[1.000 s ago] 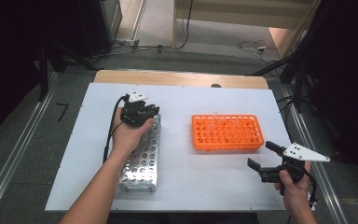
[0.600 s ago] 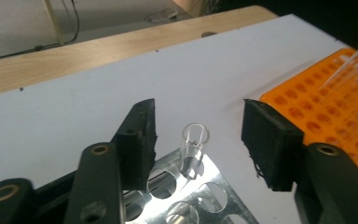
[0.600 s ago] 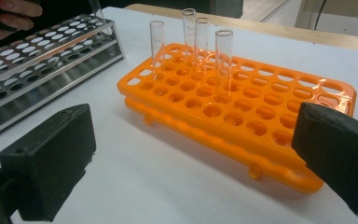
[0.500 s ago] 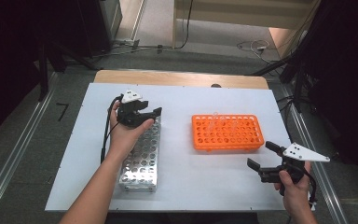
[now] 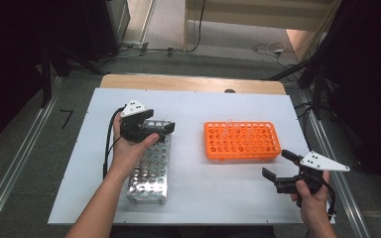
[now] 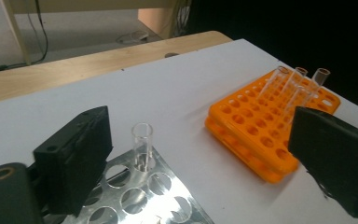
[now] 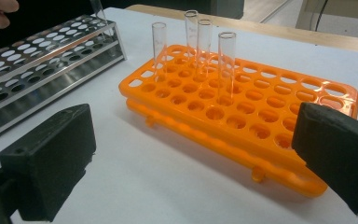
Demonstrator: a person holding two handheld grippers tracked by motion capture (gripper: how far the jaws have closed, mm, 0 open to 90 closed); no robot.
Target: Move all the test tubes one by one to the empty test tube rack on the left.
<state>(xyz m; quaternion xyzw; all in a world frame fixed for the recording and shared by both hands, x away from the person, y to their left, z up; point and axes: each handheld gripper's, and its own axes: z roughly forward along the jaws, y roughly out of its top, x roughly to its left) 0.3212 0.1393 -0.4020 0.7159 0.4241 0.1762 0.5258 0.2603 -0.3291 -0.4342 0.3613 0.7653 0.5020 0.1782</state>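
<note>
1. The left gripper hovers over the far end of the metal rack, its jaws wide apart and gripping nothing
2. In the left gripper view 1 clear tube stands upright in a far corner hole of that rack, between the 2 jaws but nearer the left one, touching neither
3. Beyond the right jaw in that view sits the orange rack, with 4 more tubes upright near its far end
4. The right gripper waits near the front right corner of the table, just beside the orange rack's near edge; its jaws are also spread and bare
5. In the right gripper view the 4 tubes stand ahead of and between the 2 jaws, well apart from both; the metal rack lies off past the left jaw
6. Judged from this, the work is moving tubes from the orange rack to the metal one, 1 at a time. The step in hand looks like the release: the tube is seated and the left jaws are clear of it
7. The next move likely calls for lifting the left gripper straight up so no jaw knocks the seated tube, then carrying it across to the orange rack
8. There it needs to line up on 1 tube alone, close gently on the glass above the rack top, and pull vertically, since the 4 stand close together
</note>
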